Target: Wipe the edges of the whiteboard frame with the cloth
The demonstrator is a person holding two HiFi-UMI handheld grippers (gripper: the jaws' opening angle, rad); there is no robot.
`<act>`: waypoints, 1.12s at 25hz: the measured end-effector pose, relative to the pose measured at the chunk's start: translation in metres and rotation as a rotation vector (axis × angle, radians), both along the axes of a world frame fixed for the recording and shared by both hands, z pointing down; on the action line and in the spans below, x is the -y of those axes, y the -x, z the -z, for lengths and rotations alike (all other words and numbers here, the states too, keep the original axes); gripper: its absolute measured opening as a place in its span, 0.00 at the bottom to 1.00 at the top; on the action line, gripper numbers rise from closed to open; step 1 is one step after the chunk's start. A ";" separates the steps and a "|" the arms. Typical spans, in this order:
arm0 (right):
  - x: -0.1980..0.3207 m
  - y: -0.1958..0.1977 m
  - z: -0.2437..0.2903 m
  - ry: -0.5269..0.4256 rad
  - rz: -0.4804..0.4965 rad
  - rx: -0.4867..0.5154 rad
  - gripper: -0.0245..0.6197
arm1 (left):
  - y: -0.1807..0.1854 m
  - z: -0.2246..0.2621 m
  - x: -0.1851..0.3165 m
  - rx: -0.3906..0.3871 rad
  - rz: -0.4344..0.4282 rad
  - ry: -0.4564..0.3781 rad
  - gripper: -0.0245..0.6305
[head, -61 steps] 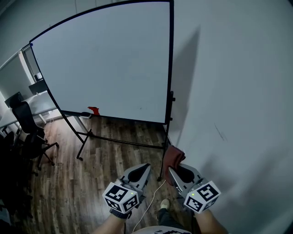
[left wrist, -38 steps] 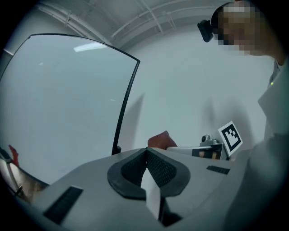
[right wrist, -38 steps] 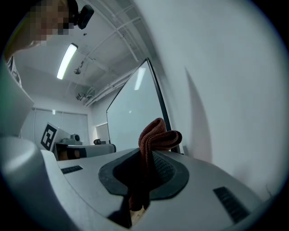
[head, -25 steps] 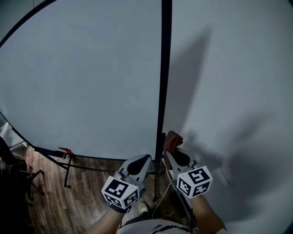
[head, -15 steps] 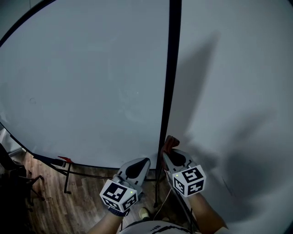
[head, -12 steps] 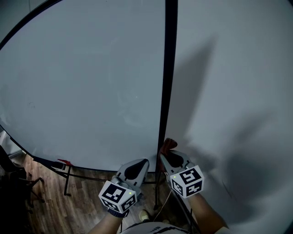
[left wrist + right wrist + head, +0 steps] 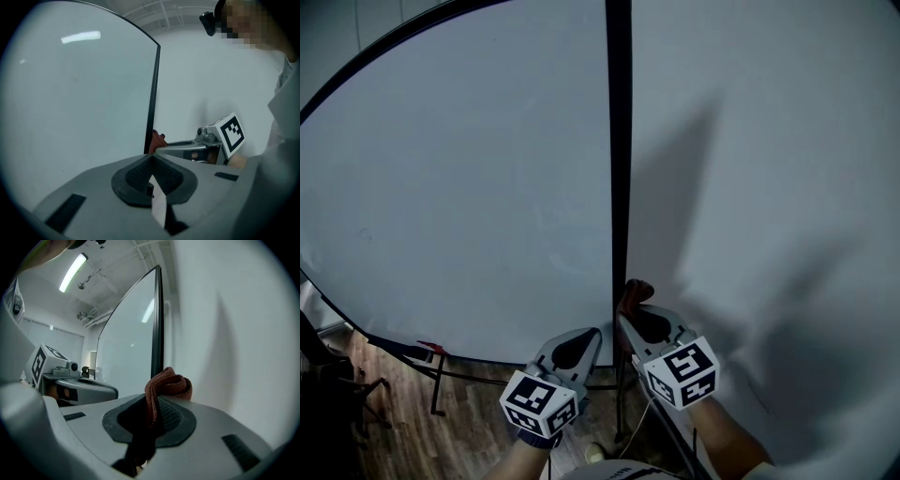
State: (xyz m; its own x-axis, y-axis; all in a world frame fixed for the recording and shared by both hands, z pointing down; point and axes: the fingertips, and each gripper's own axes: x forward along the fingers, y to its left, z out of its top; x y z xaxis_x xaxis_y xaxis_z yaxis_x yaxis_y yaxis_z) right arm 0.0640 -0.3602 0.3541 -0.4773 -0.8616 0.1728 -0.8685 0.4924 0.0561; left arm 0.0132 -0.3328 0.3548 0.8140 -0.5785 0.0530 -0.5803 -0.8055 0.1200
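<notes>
Filling most of the head view, the whiteboard (image 7: 459,187) stands before a pale wall (image 7: 769,187), and its black frame (image 7: 619,141) runs straight down the middle of the picture. Only that view shows the wood floor (image 7: 384,431) and the board's stand (image 7: 439,386), both left of the frame. Only the right gripper view shows the ceiling light (image 7: 72,272) above the frame's top. The right gripper (image 7: 625,317) is clenched on the reddish-brown cloth (image 7: 633,291), whose folded bunch sticks out past the jaw tips right at the frame's lower stretch. Whether cloth and frame touch cannot be told. The left gripper (image 7: 594,334), just left of the frame, has its jaws pressed together on nothing.
</notes>
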 end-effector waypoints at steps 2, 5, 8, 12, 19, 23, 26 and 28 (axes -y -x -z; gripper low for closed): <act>0.000 -0.001 0.011 -0.012 0.002 -0.004 0.12 | -0.002 0.007 0.001 0.011 -0.002 -0.001 0.05; -0.001 0.001 0.028 -0.030 0.007 -0.010 0.12 | -0.002 0.018 0.000 0.013 -0.001 -0.005 0.05; 0.000 0.003 0.041 -0.043 0.011 -0.022 0.12 | -0.004 0.031 0.000 0.009 -0.011 -0.022 0.05; -0.002 0.000 0.066 -0.051 0.012 -0.021 0.12 | -0.013 0.064 -0.001 0.004 -0.022 -0.069 0.05; 0.005 0.004 0.094 -0.067 0.028 -0.001 0.12 | -0.014 0.097 0.009 -0.012 -0.020 -0.114 0.05; 0.003 0.007 0.128 -0.092 0.041 -0.005 0.12 | -0.013 0.125 0.006 -0.014 -0.023 -0.129 0.05; -0.001 0.008 0.149 -0.108 0.055 -0.009 0.12 | -0.014 0.140 0.001 -0.025 -0.025 -0.127 0.05; -0.001 0.009 0.157 -0.113 0.067 -0.010 0.12 | -0.015 0.146 0.000 -0.027 -0.022 -0.131 0.05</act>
